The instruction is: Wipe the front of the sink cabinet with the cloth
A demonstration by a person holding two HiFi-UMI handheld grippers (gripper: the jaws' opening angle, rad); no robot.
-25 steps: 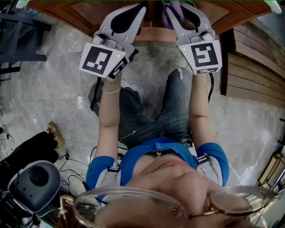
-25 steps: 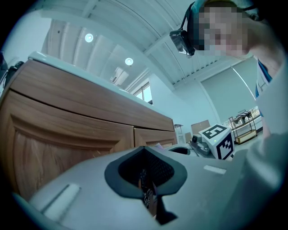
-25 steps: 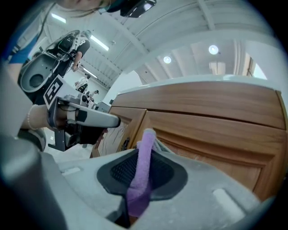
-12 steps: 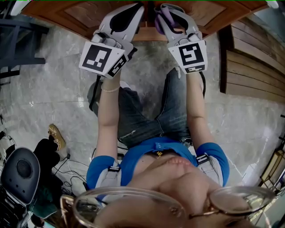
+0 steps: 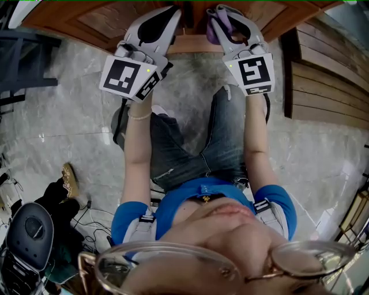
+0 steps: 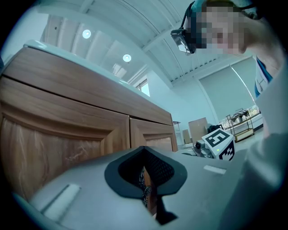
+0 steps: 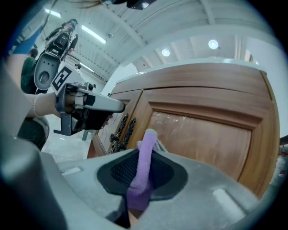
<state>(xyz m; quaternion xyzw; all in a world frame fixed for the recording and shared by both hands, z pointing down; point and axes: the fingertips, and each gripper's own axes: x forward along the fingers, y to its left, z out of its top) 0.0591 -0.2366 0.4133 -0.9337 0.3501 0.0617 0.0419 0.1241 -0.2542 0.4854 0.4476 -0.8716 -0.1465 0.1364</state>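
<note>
The left gripper (image 6: 146, 179) has barely moved over the last half second. Its jaws are drawn together to a thin slit close to the sink cabinet (image 5: 109, 20), where the two doors meet by the ornate dark handles (image 7: 120, 131). The right gripper (image 5: 222, 16) has slid slightly rightward and stays clamped on the purple cloth (image 7: 144, 166), whose tip stands before the right door panel; contact is not discernible.
</note>
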